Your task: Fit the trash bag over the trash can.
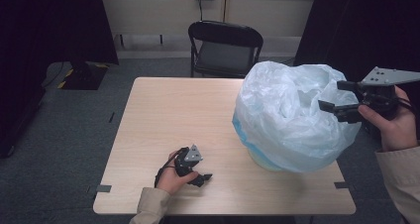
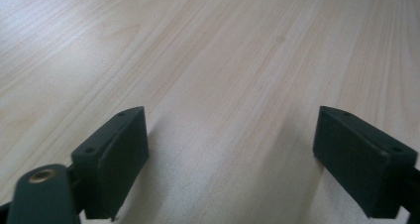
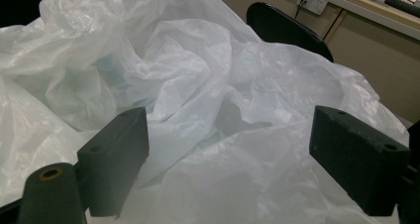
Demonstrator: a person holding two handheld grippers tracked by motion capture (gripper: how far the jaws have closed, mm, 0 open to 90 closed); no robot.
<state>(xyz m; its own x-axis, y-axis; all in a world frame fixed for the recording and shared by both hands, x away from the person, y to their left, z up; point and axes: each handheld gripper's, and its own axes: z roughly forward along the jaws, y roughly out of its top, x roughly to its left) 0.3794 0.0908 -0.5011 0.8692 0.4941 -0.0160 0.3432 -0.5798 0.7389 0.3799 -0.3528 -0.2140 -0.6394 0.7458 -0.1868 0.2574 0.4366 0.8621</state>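
White plastic bag [image 1: 289, 117] sits on the table [image 1: 173, 115]; right gripper [image 1: 337, 97] hovers at its rim, spread; left gripper [image 1: 202, 178] rests spread, empty.

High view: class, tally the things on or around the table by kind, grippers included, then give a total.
Grippers: 2 (left gripper, right gripper)
White plastic bags: 1 (bag)
Bins under the bag: 1 (bin)
Tables: 1 (table)
Chairs: 1 (black chair)
Total: 6
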